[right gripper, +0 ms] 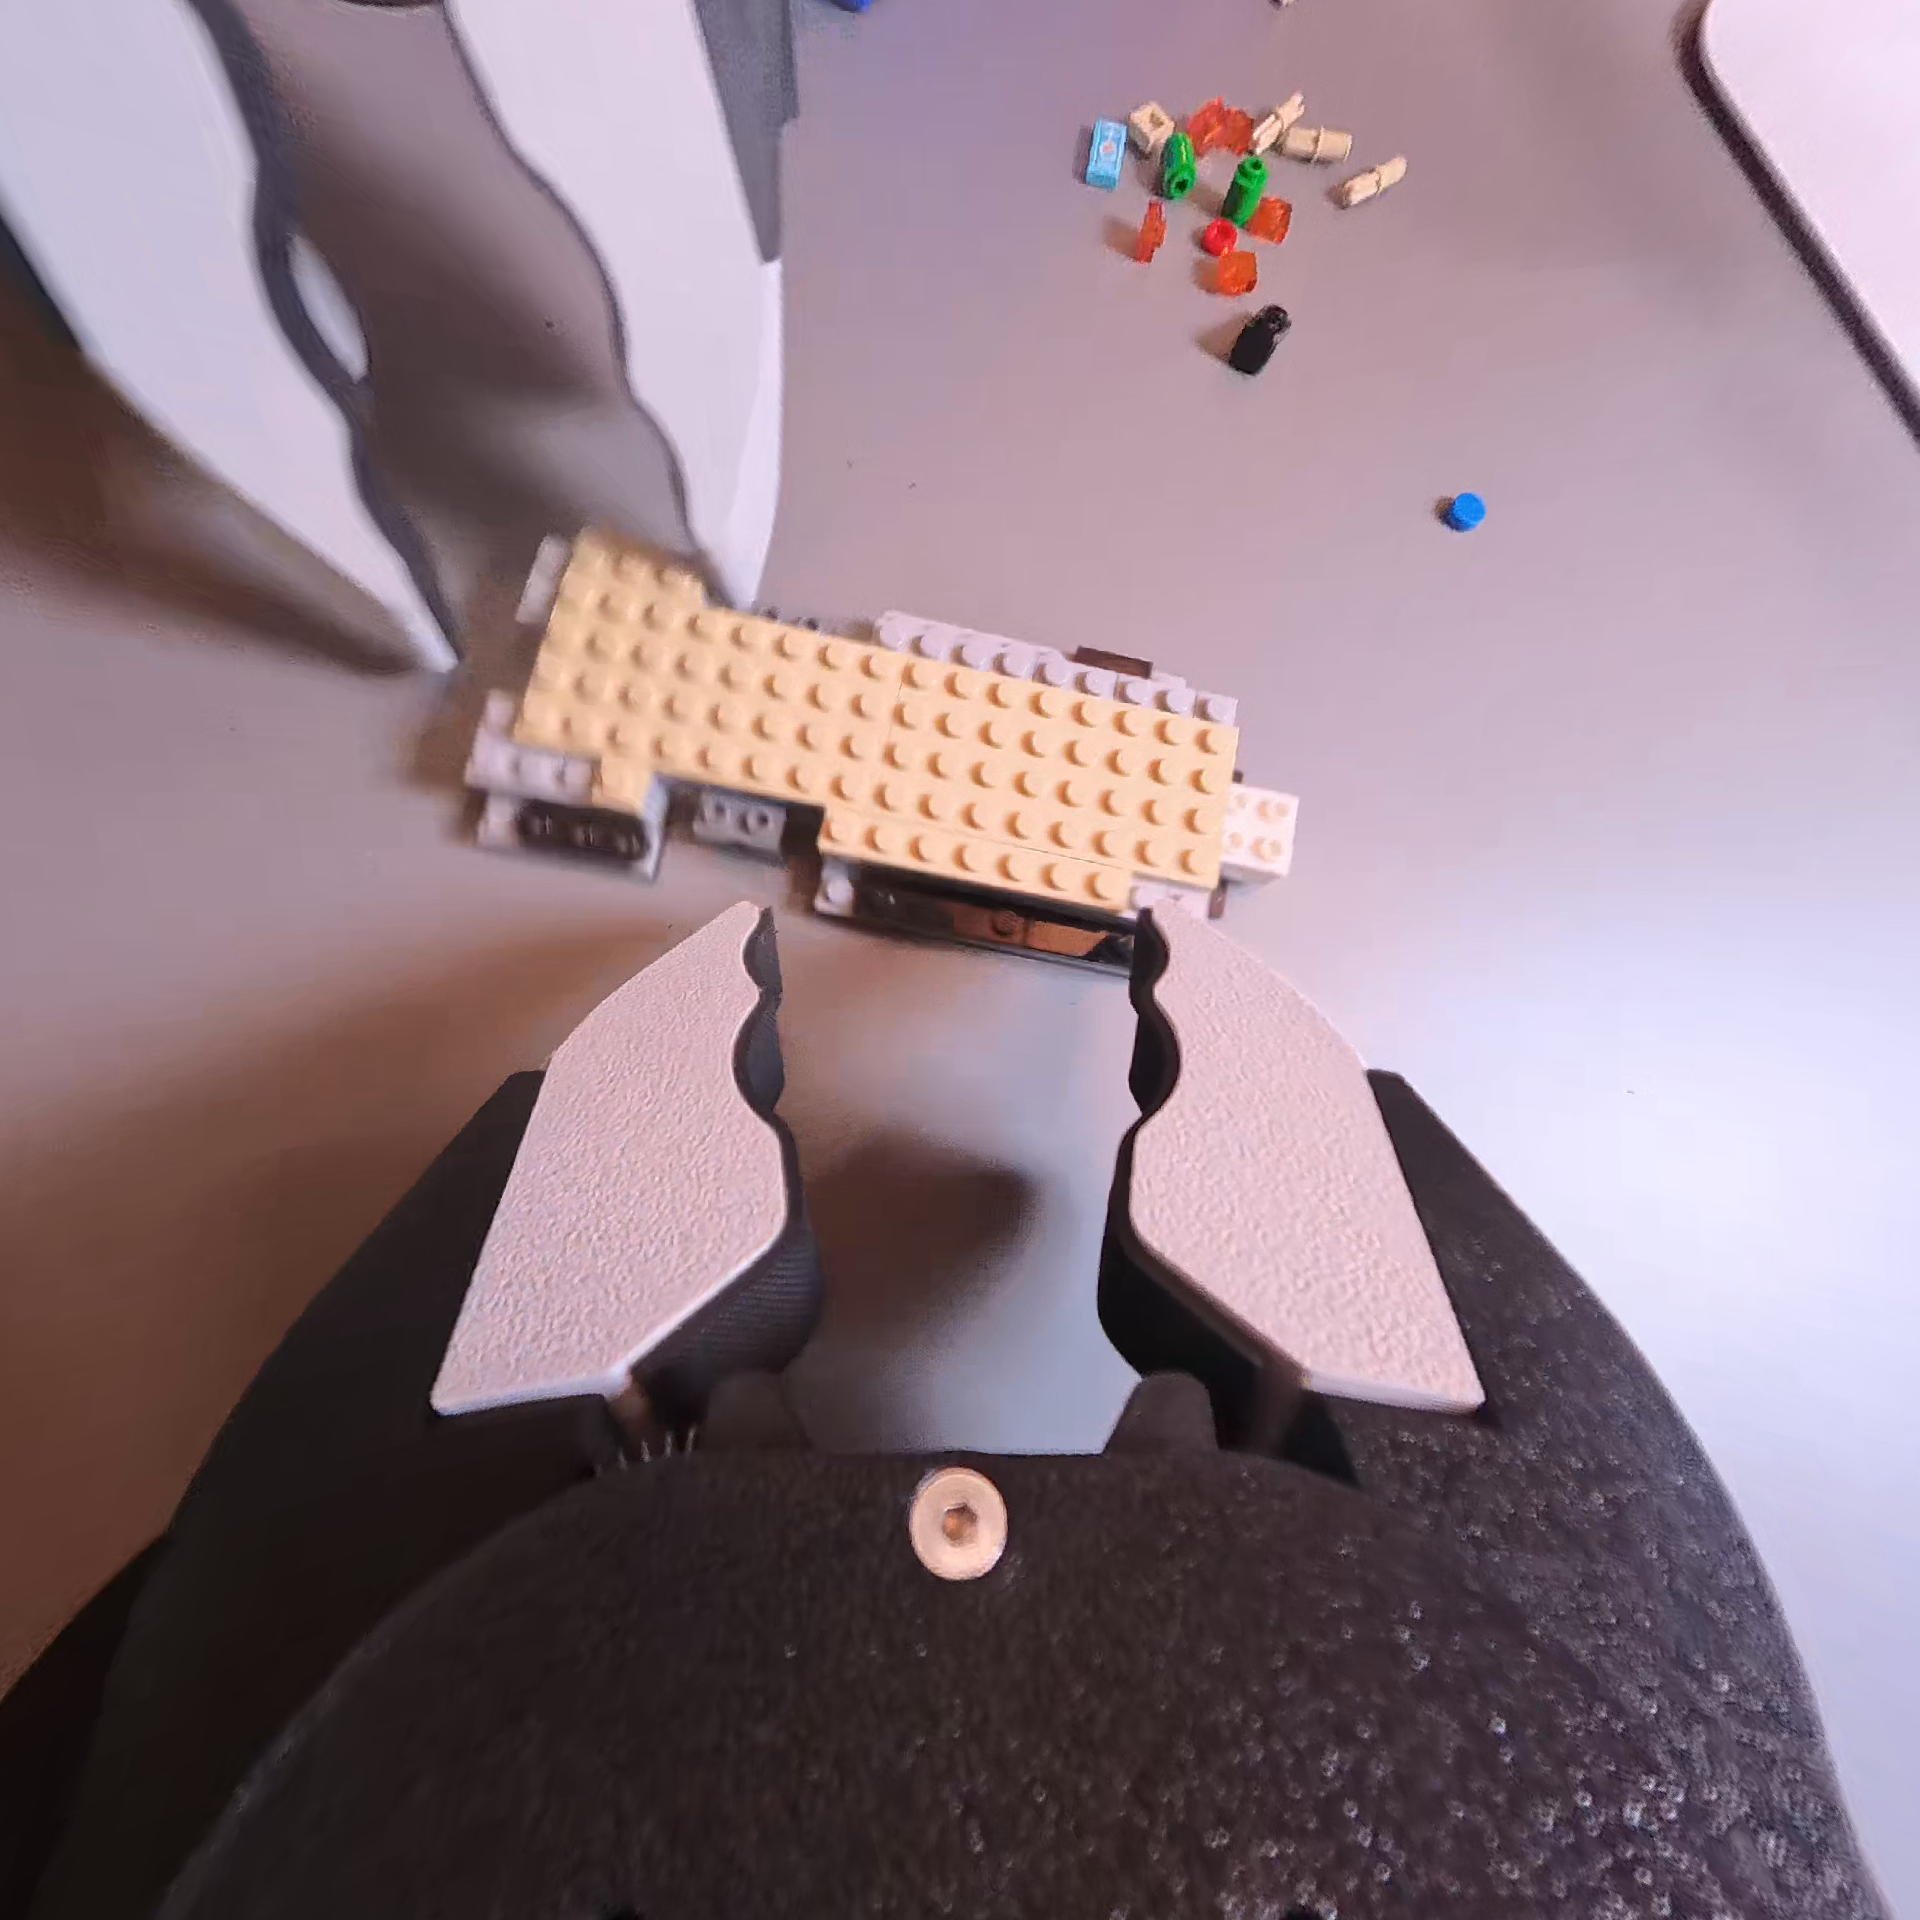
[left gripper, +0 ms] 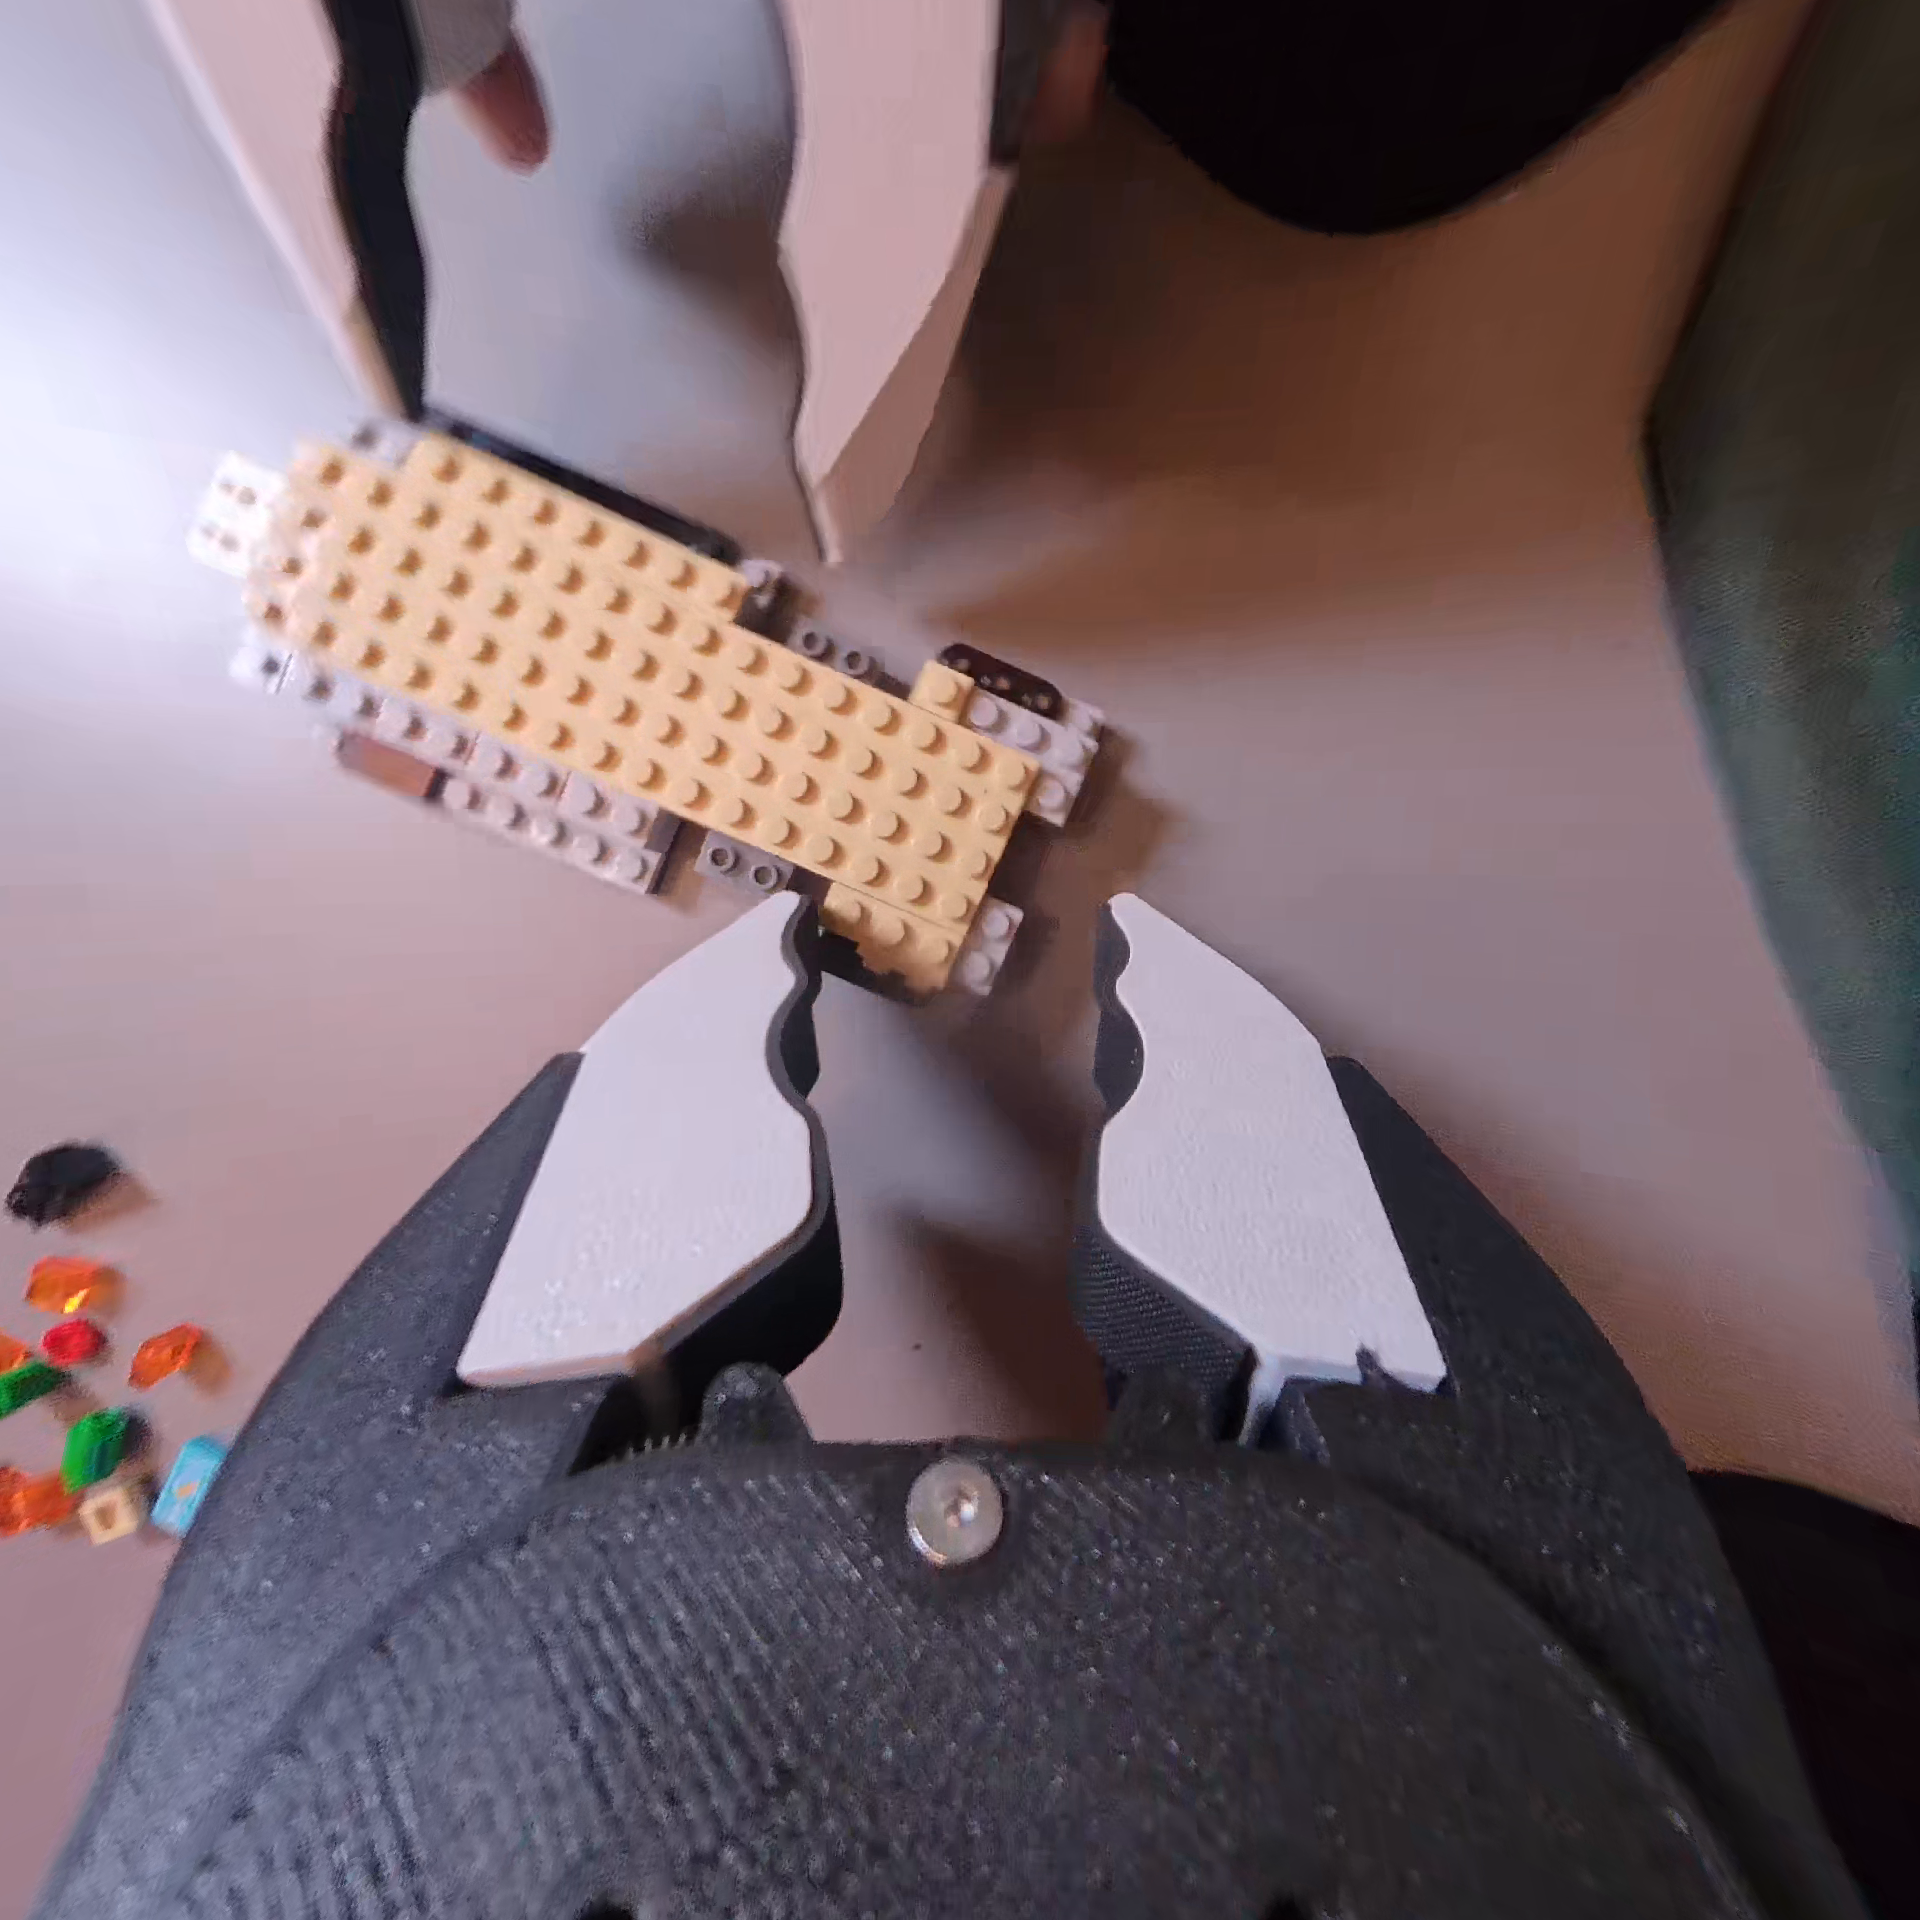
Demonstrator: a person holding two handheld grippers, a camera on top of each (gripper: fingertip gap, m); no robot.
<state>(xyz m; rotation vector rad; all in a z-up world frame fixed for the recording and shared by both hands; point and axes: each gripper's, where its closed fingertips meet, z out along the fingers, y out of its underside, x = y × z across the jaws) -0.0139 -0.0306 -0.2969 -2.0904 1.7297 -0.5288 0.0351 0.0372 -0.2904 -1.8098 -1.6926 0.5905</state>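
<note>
Loose small coloured bricks (left gripper: 94, 1392) on the grey counter (left gripper: 1299, 623), tan studded brick assembly (left gripper: 644, 665) lying flat, left claw (left gripper: 951, 920) spread open at its near corner, right claw (right gripper: 951, 930) open wide beside its dark edge, gripping nothing.

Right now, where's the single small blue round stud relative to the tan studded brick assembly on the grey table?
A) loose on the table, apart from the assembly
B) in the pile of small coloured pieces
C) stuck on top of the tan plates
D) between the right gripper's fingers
A: the small blue round stud lies alone on the grey table, clear of the tan studded brick assembly and the pile of small coloured pieces.
</note>
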